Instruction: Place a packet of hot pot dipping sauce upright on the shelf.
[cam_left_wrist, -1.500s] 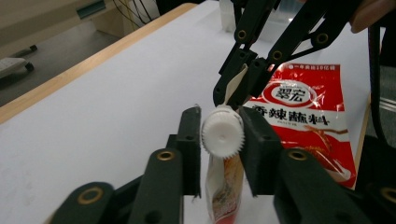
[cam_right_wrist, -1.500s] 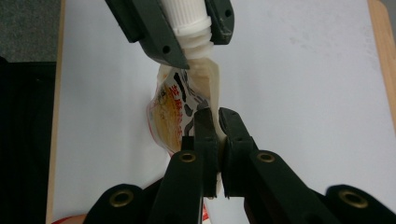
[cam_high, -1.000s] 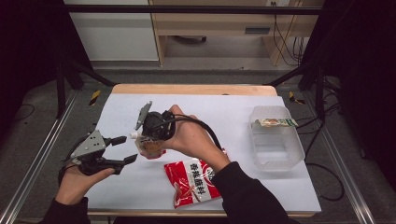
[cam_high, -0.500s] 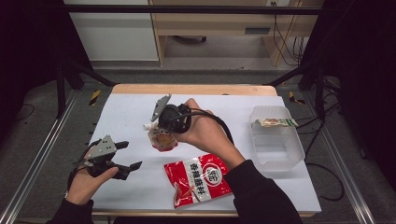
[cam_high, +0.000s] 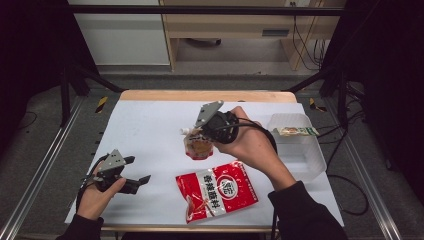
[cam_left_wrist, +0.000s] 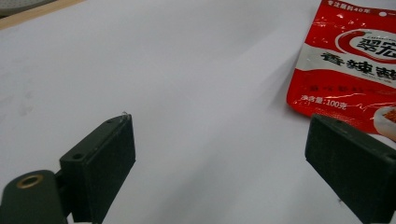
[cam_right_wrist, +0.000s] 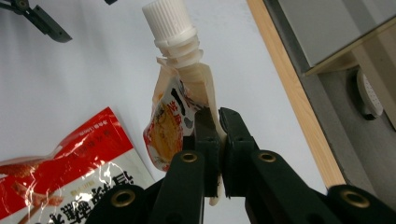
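Right gripper (cam_right_wrist: 218, 122): fingers clenched on the spouted pouch's (cam_right_wrist: 180, 114) edge, lifted above tabletop (cam_high: 150, 125). Left gripper (cam_left_wrist: 219, 154): fingers released, bare tabletop between; red packet (cam_left_wrist: 355, 60) just beyond.

Two handheld grippers, black-jawed — dark sleeves behind them

The left gripper (cam_high: 131, 174) and right gripper (cam_high: 199, 134) each carry a grey three-cornered plate on top and trail a black cable. Jaws are flat, matte black blocks on black linkage arms with brass-coloured rivets — the person's sleeves are dark, ending at the wrists.
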